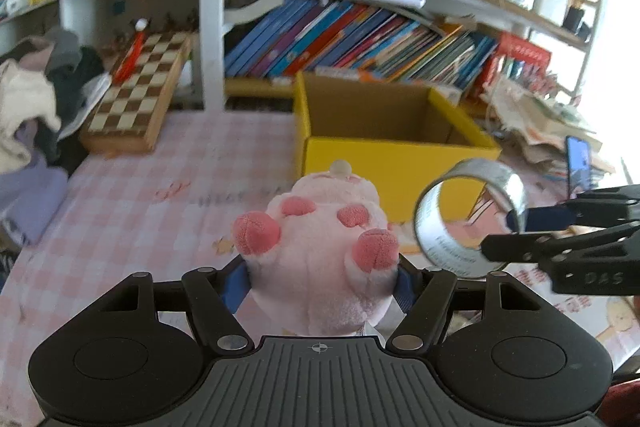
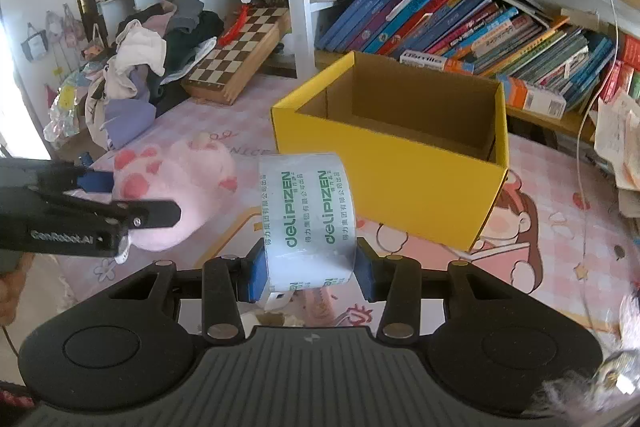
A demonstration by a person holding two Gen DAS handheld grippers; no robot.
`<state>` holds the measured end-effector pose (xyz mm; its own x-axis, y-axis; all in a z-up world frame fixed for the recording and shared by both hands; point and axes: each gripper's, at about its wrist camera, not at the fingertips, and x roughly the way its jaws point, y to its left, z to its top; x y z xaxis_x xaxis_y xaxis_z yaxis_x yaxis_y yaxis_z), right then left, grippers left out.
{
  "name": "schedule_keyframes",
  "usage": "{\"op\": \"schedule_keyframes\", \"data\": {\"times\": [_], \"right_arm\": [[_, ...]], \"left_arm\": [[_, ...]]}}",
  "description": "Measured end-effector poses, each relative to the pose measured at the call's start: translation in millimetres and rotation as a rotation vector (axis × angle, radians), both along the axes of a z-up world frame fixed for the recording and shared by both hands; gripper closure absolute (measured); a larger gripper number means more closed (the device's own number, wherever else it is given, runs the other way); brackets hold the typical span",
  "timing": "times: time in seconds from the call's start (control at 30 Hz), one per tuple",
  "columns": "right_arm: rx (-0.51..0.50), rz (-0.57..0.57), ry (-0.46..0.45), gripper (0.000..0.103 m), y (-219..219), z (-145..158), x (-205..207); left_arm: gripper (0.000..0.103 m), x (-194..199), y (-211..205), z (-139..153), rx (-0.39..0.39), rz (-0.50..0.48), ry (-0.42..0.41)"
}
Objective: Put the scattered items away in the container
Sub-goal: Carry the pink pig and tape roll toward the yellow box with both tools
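1. My left gripper point(image 1: 322, 277) is clamped on the pink plush toy point(image 1: 320, 251), its blue pads point(image 1: 236, 287) pressing into the soft body from both sides, the jaws standing fairly wide around it.
2. The plush rides paws-up in that grip, four darker pink paw pads facing the camera, clear of the tablecloth point(image 1: 132, 195).
3. My right gripper point(image 2: 310, 275) has the roll of clear packing tape point(image 2: 308, 211) pinched across its width, blue pads flat against both side faces, jaws fairly narrow.
4. The tape carries green "deli" lettering, and the roll stands on edge between the fingers.
5. From the left wrist view the tape roll point(image 1: 468, 215) shows as an open ring, held just right of the plush by the right gripper point(image 1: 520, 231).
6. From the right wrist view the plush point(image 2: 176, 187) sits to the left of the tape, with the left gripper point(image 2: 132, 195) reaching in from the frame edge.
7. The yellow cardboard box point(image 2: 400, 179) stands open on the pink checked cloth just beyond both held items; as far as I can see, its brown inside is bare.
8. A wooden chessboard point(image 1: 136, 95) lies to the left of the box beside a pile of clothes point(image 1: 36, 99).
9. Leaning books point(image 2: 460, 27) fill the shelf behind the box.
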<state>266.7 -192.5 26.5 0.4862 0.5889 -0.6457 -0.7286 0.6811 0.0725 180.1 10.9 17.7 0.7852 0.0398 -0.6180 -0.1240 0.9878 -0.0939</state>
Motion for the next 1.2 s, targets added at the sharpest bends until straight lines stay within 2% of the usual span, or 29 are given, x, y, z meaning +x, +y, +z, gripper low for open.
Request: {"op": "schedule_keyframes", "data": {"times": [0.3,0.73,0.93,1.2], "right_arm": [[-0.002,-0.024,-0.072,0.062,-11,25,26],[-0.011,-0.023,-0.157,0.062,-9,58,93],[-0.068,-0.002,-0.162,0.062,9,52,134],[-0.163,0.019,-0.115,0.062,31,22,187]], "left_arm": [[0.033,23,-5,34,0.043,-0.056,-0.079],[0.033,85,-11,58,0.130,-0.105,-0.103],[0.033,127,-14,54,0.184,-0.117,-0.074],[0.033,183,-9,32,0.174,-0.102,0.001]]}}
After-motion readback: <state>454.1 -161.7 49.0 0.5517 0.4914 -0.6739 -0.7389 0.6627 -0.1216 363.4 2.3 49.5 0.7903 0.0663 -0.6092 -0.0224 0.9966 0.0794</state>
